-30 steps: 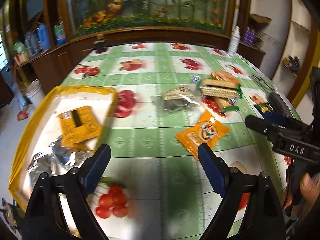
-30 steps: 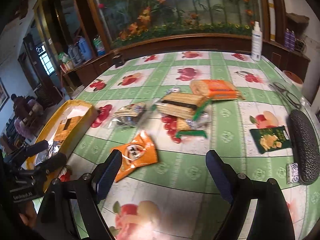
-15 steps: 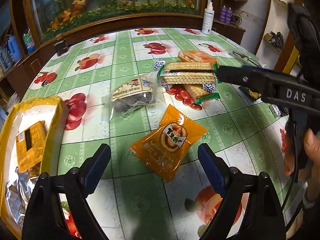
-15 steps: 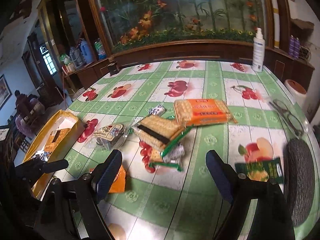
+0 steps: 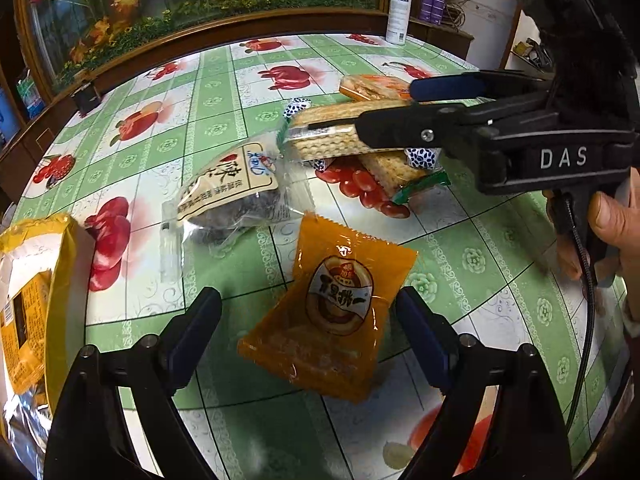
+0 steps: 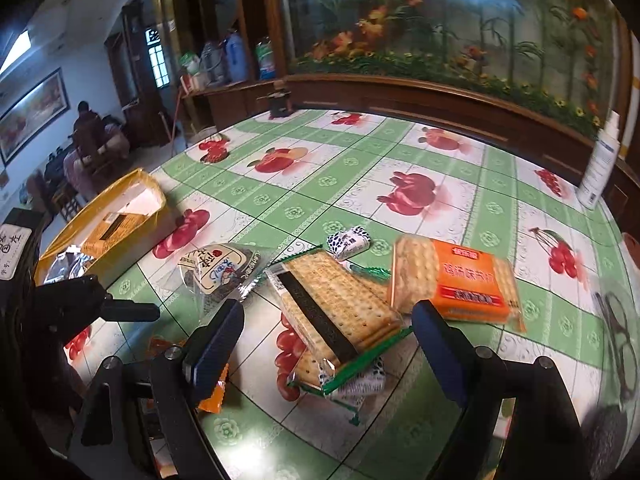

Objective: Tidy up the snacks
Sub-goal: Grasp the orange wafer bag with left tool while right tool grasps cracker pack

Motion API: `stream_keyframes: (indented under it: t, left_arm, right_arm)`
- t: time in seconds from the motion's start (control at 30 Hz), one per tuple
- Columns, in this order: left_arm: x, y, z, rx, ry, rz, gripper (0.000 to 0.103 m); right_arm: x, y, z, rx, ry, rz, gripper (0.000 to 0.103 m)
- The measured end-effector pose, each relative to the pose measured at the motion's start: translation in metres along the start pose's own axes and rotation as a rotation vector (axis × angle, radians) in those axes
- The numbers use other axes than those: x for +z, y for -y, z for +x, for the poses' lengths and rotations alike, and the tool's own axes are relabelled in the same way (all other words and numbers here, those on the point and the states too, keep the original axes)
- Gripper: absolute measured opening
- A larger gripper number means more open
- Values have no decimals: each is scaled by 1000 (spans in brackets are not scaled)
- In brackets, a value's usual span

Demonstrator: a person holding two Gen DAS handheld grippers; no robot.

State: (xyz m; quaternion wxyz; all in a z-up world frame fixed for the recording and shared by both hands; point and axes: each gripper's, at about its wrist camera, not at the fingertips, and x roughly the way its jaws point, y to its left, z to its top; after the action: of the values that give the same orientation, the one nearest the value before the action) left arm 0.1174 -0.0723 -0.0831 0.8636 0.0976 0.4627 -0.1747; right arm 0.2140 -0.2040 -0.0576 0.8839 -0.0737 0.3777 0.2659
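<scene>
1. The left tongs stand spread wide, holding nothing; the orange snack packet lies flat on the counter between the two pads, touching neither.
2. That packet bears a round brown-and-white emblem with Chinese characters; I cannot read them surely.
3. The right tongs also gape apart and hold nothing, poised over the green-trimmed cracker pack, which has a dark band along its top.
4. "DAS" is printed in white on the right tool's black body, as the left camera shows.
5. Just beside the crackers lies an orange cracker pack with a red label of Chinese writing, too blurred to read.
6. A clear bag holding something dark carries a cream label with large Chinese characters.
7. A yellow tray at the counter's left edge holds a yellow packet.
8. A white bottle stands at the far edge.
</scene>
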Motion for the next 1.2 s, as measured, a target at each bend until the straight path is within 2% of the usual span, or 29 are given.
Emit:
stream_keyframes:
  t: [0.17, 0.33, 0.47, 0.5, 0.57, 0.6, 0.63, 0.67, 0.7, 0.73, 0.8, 1.0, 1.2]
  left_arm:
    - [4, -6, 0, -11, 6, 16, 89]
    - [4, -6, 10, -14, -30, 53, 89]
    - [5, -10, 13, -39, -23, 32, 89]
    - [6, -9, 13, -36, -23, 37, 90]
    - [7, -8, 14, -36, -20, 42, 90]
    - [7, -8, 14, -37, -16, 39, 90]
    - [6, -8, 14, -37, -10, 35, 89]
    - [5, -8, 13, -36, -6, 33, 89]
    - [5, -8, 12, -32, 1, 28, 84]
    - [4, -8, 11, -27, 11, 23, 70]
    - [5, -11, 7, -31, 23, 2, 53]
    - [1, -15, 1, -79, 31, -31, 41]
    - [-12, -15, -16, -70, 70, -57, 40]
  right_arm:
    - [7, -4, -2, 37, 18, -71, 88]
    - [16, -5, 19, 82, -55, -112, 88]
    - [14, -13, 35, 40, -100, -146, 87]
    - [11, -13, 38, 36, -111, -141, 84]
    - [6, -15, 40, 17, -120, -141, 71]
    - [4, -15, 38, -12, -103, -139, 60]
    - [3, -13, 36, -12, -95, -119, 52]
    - [3, -9, 33, 7, -85, -88, 49]
    - [2, -6, 30, 20, -75, -58, 49]
    - [1, -4, 28, 23, -63, -33, 49]
    - [-3, 0, 24, 25, -51, 2, 48]
    - [-12, -3, 2, 33, -10, 70, 48]
    - [-20, -17, -27, 52, 42, 111, 48]
